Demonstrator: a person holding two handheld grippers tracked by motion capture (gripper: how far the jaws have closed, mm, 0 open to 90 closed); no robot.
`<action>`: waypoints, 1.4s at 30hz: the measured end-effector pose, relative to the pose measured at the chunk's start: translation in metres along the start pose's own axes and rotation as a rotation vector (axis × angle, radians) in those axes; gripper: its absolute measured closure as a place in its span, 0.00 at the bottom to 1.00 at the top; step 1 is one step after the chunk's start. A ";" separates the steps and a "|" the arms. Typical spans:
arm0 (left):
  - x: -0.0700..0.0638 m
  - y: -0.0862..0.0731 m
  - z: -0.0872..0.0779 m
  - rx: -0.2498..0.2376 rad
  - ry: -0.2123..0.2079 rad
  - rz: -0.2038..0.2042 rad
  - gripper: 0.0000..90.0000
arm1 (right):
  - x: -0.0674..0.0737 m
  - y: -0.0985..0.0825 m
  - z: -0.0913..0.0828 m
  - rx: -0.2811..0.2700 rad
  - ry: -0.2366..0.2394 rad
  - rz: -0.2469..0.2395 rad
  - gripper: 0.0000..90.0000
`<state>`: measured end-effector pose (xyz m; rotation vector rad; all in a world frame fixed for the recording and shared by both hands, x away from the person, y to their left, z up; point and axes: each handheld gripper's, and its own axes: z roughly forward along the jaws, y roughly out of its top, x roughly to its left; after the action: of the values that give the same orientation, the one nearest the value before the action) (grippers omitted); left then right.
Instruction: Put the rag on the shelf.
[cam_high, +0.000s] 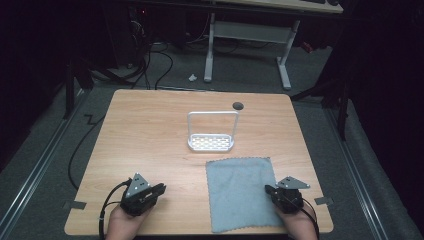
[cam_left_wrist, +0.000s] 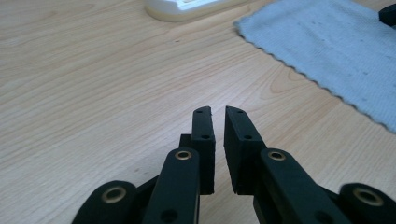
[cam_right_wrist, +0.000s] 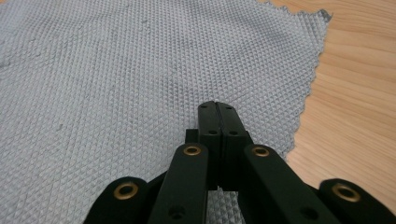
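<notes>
The grey cloth (cam_high: 241, 192) lies flat on the wooden table (cam_high: 150, 145), on the near right part, close to the person's side. It looks smooth and spread out, with no fold in it. Its wavy edge shows in the left gripper view (cam_left_wrist: 327, 46), and its bumpy weave shows close up in the right gripper view (cam_right_wrist: 116, 84).

The right gripper (cam_high: 272, 191) sits at the right edge of the cloth, and its tips point across it. Its jaws are pressed tight together, and nothing is between them. The cloth lies under the tips, but I cannot tell if they touch it.

The left gripper (cam_high: 161, 189) rests over bare wood, well to the left of the cloth. Its jaws stand a tiny bit apart with only a thin gap, and they hold nothing.

Past the cloth stands a small white rack (cam_high: 212, 131) with a tall bar like a handle. It is near the far edge of the cloth but does not touch it. A dark round hole (cam_high: 238, 105) is in the table behind the rack.

I think the work is only at its start. The cloth is not picked up yet. Next, I think a gripper must open wide, go down to an edge or corner of the cloth, and pinch it. The cloth is thin and flat, so the tips must get low to catch it.
</notes>
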<state>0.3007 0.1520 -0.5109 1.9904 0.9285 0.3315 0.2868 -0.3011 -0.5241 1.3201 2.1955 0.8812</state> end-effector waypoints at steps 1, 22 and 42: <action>-0.002 0.000 0.001 0.000 -0.005 0.003 0.92 | 0.003 0.001 0.001 0.001 0.009 -0.007 1.00; -0.082 0.021 0.075 0.111 -0.163 0.130 1.00 | 0.029 0.009 0.008 -0.002 0.036 -0.101 1.00; -0.048 0.004 0.047 0.139 -0.028 0.127 1.00 | 0.069 0.016 0.015 -0.020 0.176 -0.185 1.00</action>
<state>0.2952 0.0873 -0.5290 2.1818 0.8291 0.3158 0.2749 -0.2301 -0.5263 1.0446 2.3902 0.9762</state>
